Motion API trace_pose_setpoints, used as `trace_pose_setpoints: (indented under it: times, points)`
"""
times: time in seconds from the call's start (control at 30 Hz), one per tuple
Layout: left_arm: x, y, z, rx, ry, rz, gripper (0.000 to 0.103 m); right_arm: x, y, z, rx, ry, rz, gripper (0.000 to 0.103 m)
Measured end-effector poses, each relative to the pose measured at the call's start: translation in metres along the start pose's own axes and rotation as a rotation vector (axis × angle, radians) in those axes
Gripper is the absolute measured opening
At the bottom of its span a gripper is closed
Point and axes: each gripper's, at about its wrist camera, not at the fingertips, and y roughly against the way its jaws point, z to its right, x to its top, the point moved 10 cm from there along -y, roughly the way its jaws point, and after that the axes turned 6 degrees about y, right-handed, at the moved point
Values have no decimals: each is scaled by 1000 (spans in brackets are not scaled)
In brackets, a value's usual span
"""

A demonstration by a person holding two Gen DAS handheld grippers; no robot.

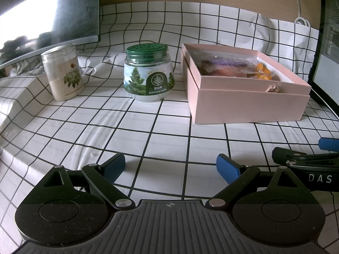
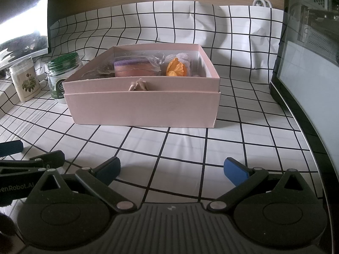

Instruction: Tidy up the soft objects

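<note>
Both hand-held grippers rest open and empty on the desk, facing a pink box that already holds the soft things.

Your left hand-held gripper (image 1: 170, 168) and right hand-held gripper (image 2: 172, 169) sit side by side, jaws spread, holding nothing. The box (image 2: 142, 110) stands just ahead of the right one, with wrapped purple and pink pads (image 2: 132, 68) and an orange item (image 2: 175, 68) inside. A small tan piece (image 2: 138, 86) hangs over the front rim. No soft thing lies loose on the cloth (image 1: 148, 127). Two jars (image 1: 148, 74) stand left of the box. The sorting looks nearly done; next, you would likely tuck that tan piece inside.
</note>
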Motion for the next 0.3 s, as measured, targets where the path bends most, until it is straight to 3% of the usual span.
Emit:
trace_pose_setpoints:
  times: [0.3]
  points:
    - [0,0,0,1,1,0,97,0,0,0,0,0,0,103]
